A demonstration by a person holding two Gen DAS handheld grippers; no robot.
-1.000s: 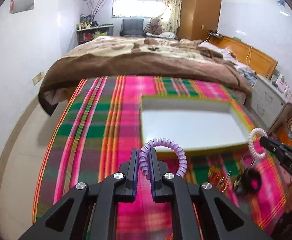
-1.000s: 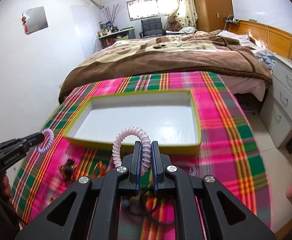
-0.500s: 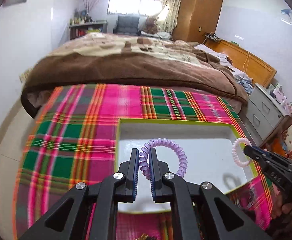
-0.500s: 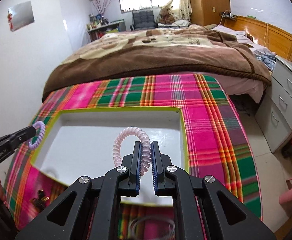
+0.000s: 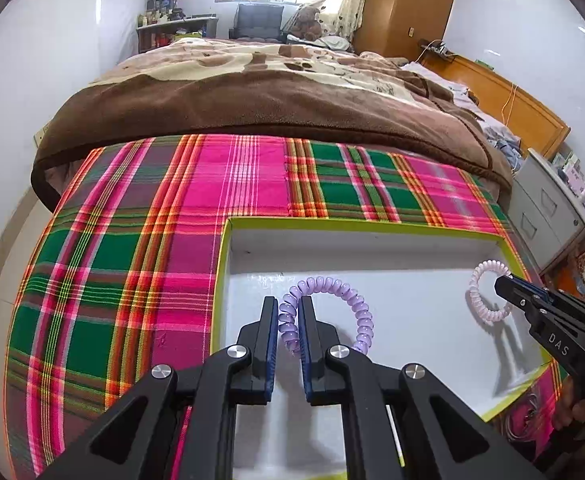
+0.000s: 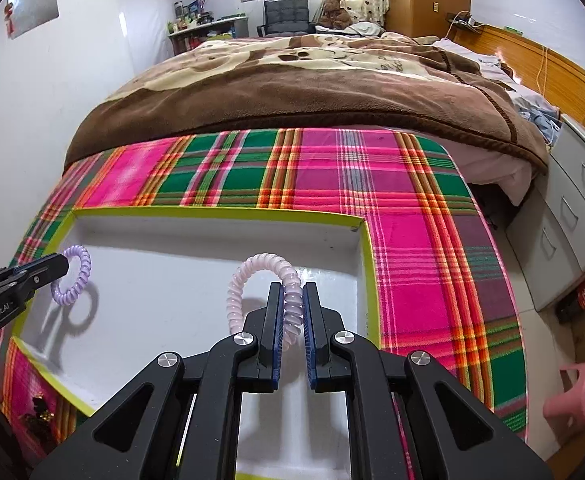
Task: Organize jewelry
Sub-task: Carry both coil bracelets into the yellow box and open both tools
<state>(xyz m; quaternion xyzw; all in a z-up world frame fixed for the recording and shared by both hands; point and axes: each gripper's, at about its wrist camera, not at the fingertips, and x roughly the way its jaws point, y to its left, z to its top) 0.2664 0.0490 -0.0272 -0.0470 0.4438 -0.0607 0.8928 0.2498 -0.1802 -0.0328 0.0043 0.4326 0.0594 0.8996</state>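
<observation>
My left gripper (image 5: pixel 288 304) is shut on a purple spiral bracelet (image 5: pixel 348 300) and holds it over the left part of a white tray with a yellow-green rim (image 5: pixel 332 226). My right gripper (image 6: pixel 292 290) is shut on a pink spiral bracelet (image 6: pixel 248 276) over the tray's right part (image 6: pixel 212 214). The right gripper shows at the right of the left wrist view (image 5: pixel 500 284) with the pink bracelet (image 5: pixel 480 296). The left gripper shows at the left of the right wrist view (image 6: pixel 62 266) with the purple bracelet (image 6: pixel 78 276).
The tray lies on a pink and green plaid cloth (image 5: pixel 132 248). Dark loose jewelry (image 6: pixel 38 412) lies on the cloth near the tray's near left corner. A bed with a brown blanket (image 5: pixel 252 92) is beyond. Grey drawers (image 6: pixel 572 216) and a pink stool (image 6: pixel 572 392) stand at the right.
Both grippers have moved forward over the cloth with their bracelets and now hang over the white tray. Both stay shut.
</observation>
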